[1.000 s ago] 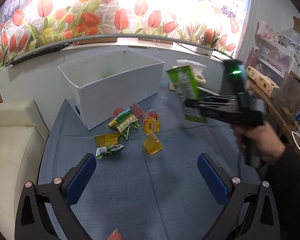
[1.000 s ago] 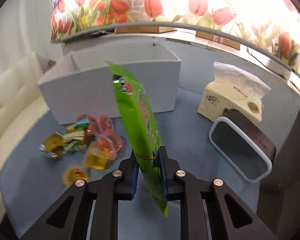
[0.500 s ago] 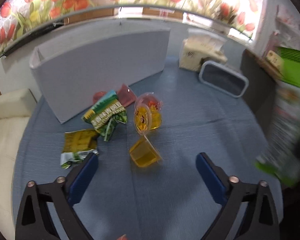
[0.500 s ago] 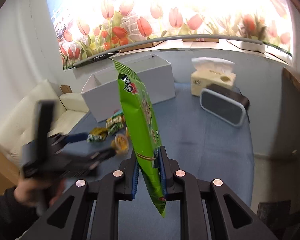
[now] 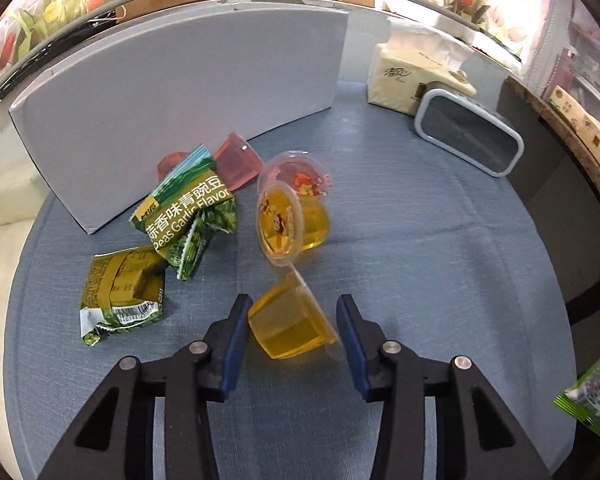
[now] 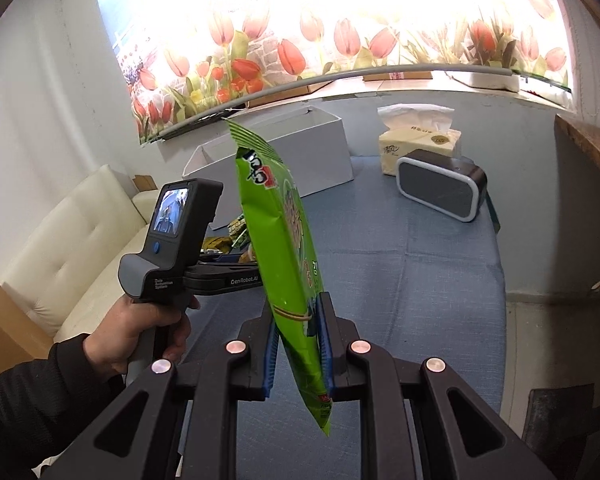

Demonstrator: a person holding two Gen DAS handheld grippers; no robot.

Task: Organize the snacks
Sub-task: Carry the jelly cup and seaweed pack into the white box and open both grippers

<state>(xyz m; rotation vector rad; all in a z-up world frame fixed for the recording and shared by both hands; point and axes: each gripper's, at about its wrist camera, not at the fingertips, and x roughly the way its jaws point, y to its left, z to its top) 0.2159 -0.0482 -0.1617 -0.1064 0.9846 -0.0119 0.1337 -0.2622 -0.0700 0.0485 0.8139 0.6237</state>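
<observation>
My left gripper [image 5: 294,332] is open with its jaws on either side of a yellow jelly cup [image 5: 290,322] lying on the blue tablecloth; small gaps show beside the cup. Beyond it lie another yellow jelly cup [image 5: 290,222], a red-lidded cup [image 5: 298,174], a pink jelly cup [image 5: 234,160] and two green pea packets [image 5: 186,210], [image 5: 122,290]. The white box [image 5: 180,100] stands behind them. My right gripper [image 6: 298,344] is shut on a tall green snack bag [image 6: 286,248], held upright above the table. The bag's corner shows in the left wrist view [image 5: 594,394].
A tissue box [image 5: 414,74] and a dark speaker with a white rim [image 5: 468,132] stand at the back right. A cream sofa [image 6: 72,240] is left of the table. The hand-held left gripper body [image 6: 176,236] is beside the green bag.
My left gripper has dropped down to the table and narrowed its jaws around the nearest yellow jelly cup. My right gripper has pulled back and up with the green bag.
</observation>
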